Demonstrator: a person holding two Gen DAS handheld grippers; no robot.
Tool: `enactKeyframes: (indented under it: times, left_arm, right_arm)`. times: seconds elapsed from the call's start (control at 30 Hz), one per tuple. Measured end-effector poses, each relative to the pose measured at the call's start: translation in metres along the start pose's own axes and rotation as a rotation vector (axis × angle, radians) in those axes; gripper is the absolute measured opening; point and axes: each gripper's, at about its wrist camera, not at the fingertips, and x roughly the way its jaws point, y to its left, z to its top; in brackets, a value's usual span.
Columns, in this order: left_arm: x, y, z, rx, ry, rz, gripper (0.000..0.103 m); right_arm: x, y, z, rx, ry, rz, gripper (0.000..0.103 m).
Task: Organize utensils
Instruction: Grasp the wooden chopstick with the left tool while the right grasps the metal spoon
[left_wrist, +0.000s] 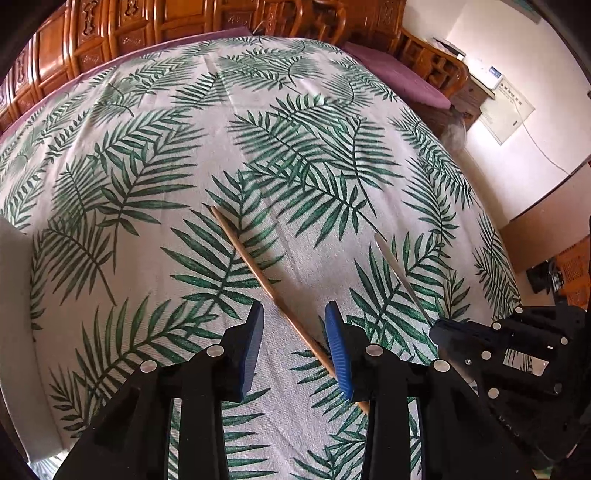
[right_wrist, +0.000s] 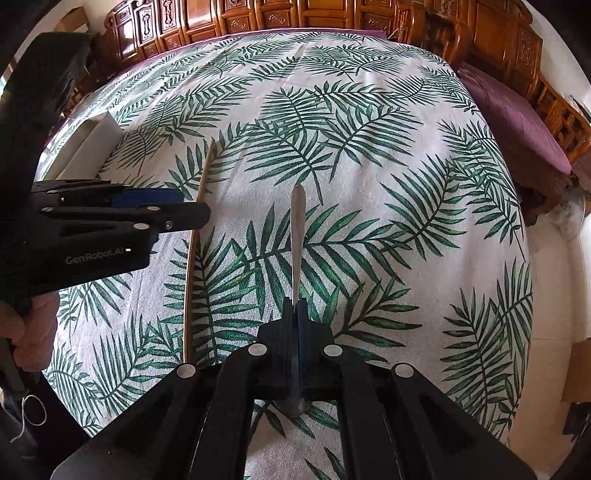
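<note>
Clamped tight between the right gripper's (right_wrist: 295, 314) pads, a metal spoon (right_wrist: 297, 229) pointed its handle away toward the far edge of the table, bowl tucked under the jaws, apparently held for carrying to the white tray (right_wrist: 92, 144) at the left edge. Just beside it, the left gripper (left_wrist: 295, 343) stood wide open astride a wooden chopstick (left_wrist: 258, 269) lying flat, holding nothing, probably lined up for a pinch. Beyond stretched the palm-leaf tablecloth (left_wrist: 184, 147), then carved wooden panelling (right_wrist: 295, 14) and a purple-cushioned bench (right_wrist: 517, 122).
</note>
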Motion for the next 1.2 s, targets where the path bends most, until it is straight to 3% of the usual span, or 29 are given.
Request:
enactKeyframes:
  times: [0.17,0.33,0.43,0.47,0.97,1.2]
  left_arm:
    - [0.003,-0.004,-0.005,-0.003,0.012,-0.011,0.025]
    - [0.003,-0.013,-0.011,0.053,0.02,0.059,0.016]
    - [0.002,-0.011,-0.013,0.05,0.032,0.041,0.009]
    - [-0.001,-0.01,-0.013,0.051,0.025,0.024,0.0]
    - [-0.015,0.002,-0.013,-0.001,0.022,-0.035,0.0]
    - [0.008,-0.011,-0.013,0.017,0.065,0.004,0.011]
  right_arm:
    - [0.001,-0.001,-0.001,0.012,-0.003,0.009,0.003]
    - [0.001,-0.001,-0.001,0.01,-0.004,0.007,0.003]
    - [0.0,0.001,0.0,0.012,-0.009,0.009,0.003]
    - [-0.001,0.002,0.0,0.011,-0.01,0.01,0.003]
    - [-0.01,0.012,0.003,0.008,-0.022,0.0,0.003]
    - [-0.015,0.0,-0.002,0.024,-0.025,-0.009,0.003]
